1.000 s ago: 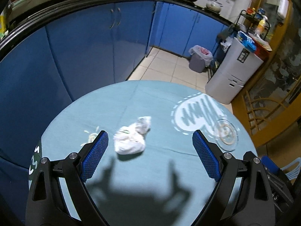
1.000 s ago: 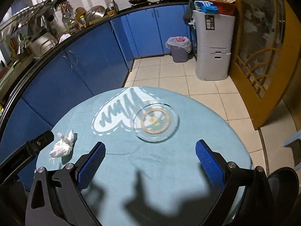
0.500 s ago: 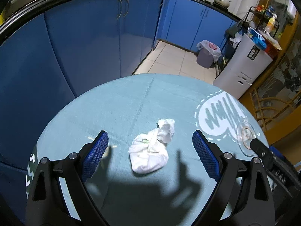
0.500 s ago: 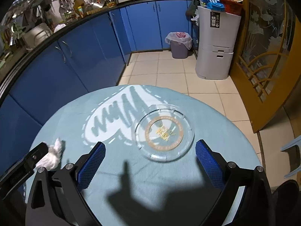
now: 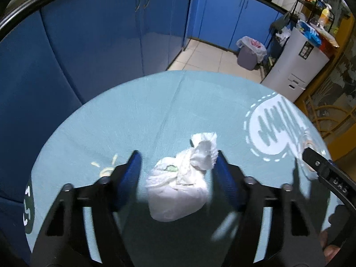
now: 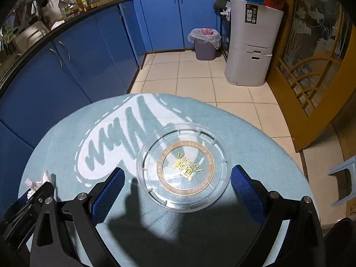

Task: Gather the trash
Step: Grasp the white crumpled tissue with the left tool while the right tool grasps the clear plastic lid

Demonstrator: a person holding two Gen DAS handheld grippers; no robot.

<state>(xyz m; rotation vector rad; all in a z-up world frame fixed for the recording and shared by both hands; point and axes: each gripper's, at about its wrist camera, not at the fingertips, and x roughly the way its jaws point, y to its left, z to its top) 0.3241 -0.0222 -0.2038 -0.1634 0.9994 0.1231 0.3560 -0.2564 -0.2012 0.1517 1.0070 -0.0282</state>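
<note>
Crumpled tissue is lying on the round table with its light blue cloth, right between the blue pads of the left gripper. That gripper is pointing steeply down at the table from above, and its jaws have just been closing in on the wad; the right pad is sitting at the tissue's edge while a strip of cloth is still showing beside the left pad, so the wad is not yet pinched. A few pale scraps are lying on the cloth just beyond the left finger. The right gripper is also tilting steeply down, its jaws spread wide, framing a clear plastic lid with a gold emblem that is resting flat near the table's far edge; the pads are standing apart from the lid's rim. On the tiled floor behind, a lined bin is standing beside the blue cabinets.
</note>
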